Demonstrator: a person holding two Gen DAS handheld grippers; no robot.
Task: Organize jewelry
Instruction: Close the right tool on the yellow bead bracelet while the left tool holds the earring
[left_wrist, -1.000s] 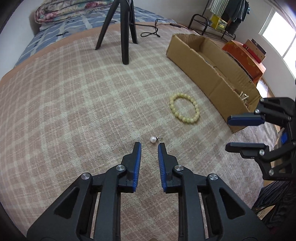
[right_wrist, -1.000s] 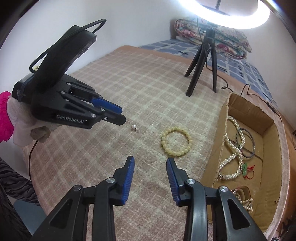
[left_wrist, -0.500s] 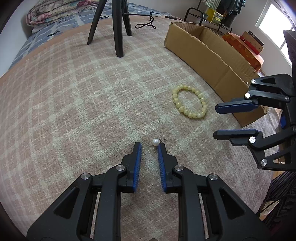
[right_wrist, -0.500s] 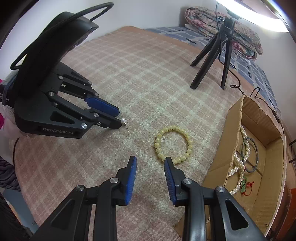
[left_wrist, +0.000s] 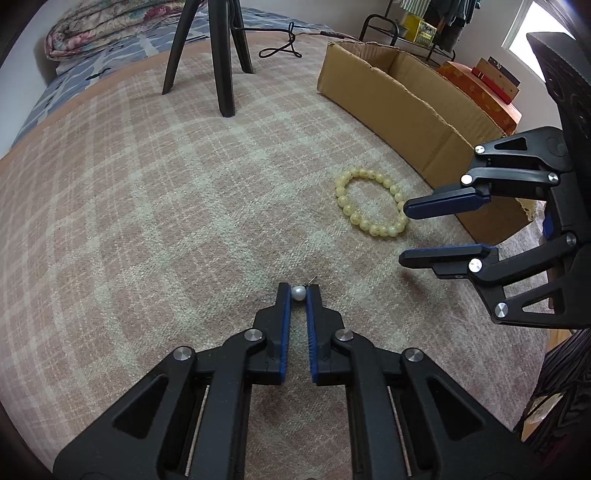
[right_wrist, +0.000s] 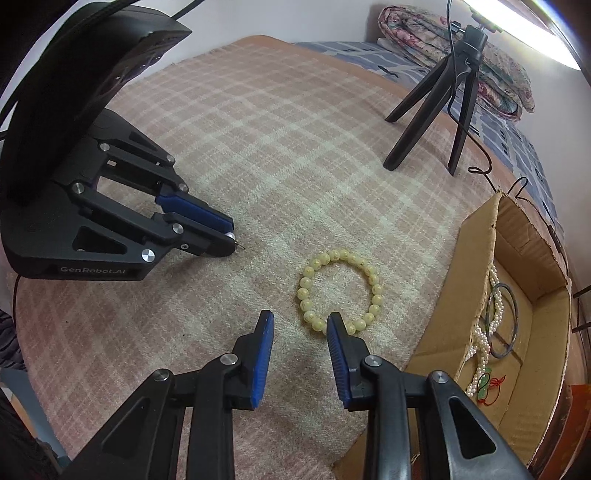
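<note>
the one readable text is the grey brand lettering "genrobot.ai", printed along the lower edge of the black body of the left gripper (right_wrist: 229, 244), seen from the right wrist camera; the yellow beads of the bracelet (right_wrist: 339, 291) carry small engraved marks, too fine to make out; the orange box (left_wrist: 476, 88) beyond the cardboard box (left_wrist: 399, 96) shows a printed pattern but no legible words

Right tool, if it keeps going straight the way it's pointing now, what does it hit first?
Most likely the near side of the bead bracelet, which lies just past the right tool, its right fingertip already over the beads. Depth is unclear; it might touch the blanket just short of them.
</note>
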